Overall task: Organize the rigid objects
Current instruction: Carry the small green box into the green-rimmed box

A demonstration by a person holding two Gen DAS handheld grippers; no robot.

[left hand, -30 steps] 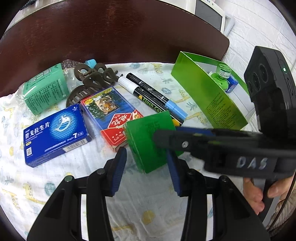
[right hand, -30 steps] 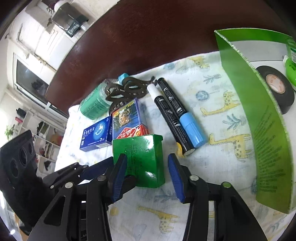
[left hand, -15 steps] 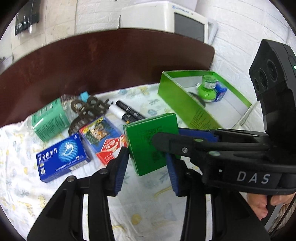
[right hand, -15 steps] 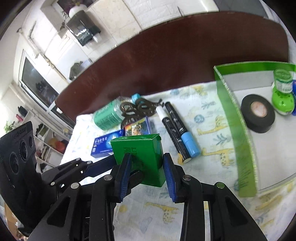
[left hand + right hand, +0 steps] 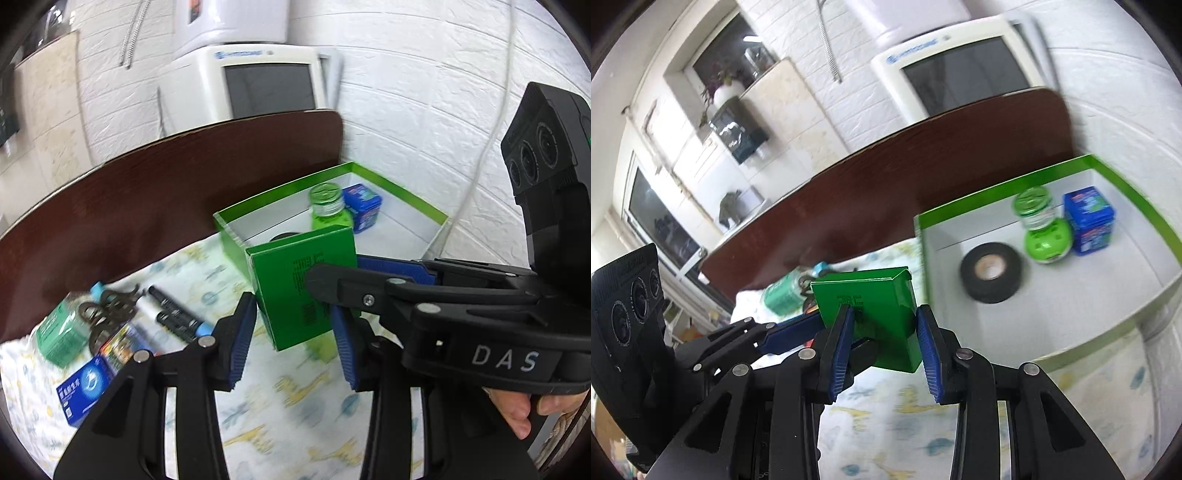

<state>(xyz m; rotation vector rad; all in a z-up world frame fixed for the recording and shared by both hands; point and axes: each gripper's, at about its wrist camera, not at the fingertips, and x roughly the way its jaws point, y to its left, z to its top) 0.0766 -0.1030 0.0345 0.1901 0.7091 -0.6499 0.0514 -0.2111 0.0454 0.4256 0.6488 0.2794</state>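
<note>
A glossy green box (image 5: 295, 295) hangs in the air above the giraffe-print cloth, just in front of the green-rimmed tray (image 5: 258, 210). My left gripper (image 5: 291, 321) is shut on it, blue pads on its two side edges. From the right, my right gripper (image 5: 332, 269) clamps the same box across its front and back. In the right wrist view the green box (image 5: 871, 295) sits between the right gripper (image 5: 882, 314) pads, with the left gripper (image 5: 846, 334) reaching in from the left. The tray (image 5: 997, 188) lies ahead to the right.
The tray holds a black tape roll (image 5: 990, 271), a green bottle (image 5: 1039, 229) and a small blue box (image 5: 1089, 221). On the cloth at left lie markers (image 5: 177, 317), hair clips (image 5: 107, 314), a teal packet (image 5: 59, 336) and a blue medicine box (image 5: 85, 387). A dark wooden board (image 5: 184, 184) stands behind.
Both grippers have risen together with the green box, lifting it off the cloth and carrying it toward the tray. Both views now tilt up and show the wall.
</note>
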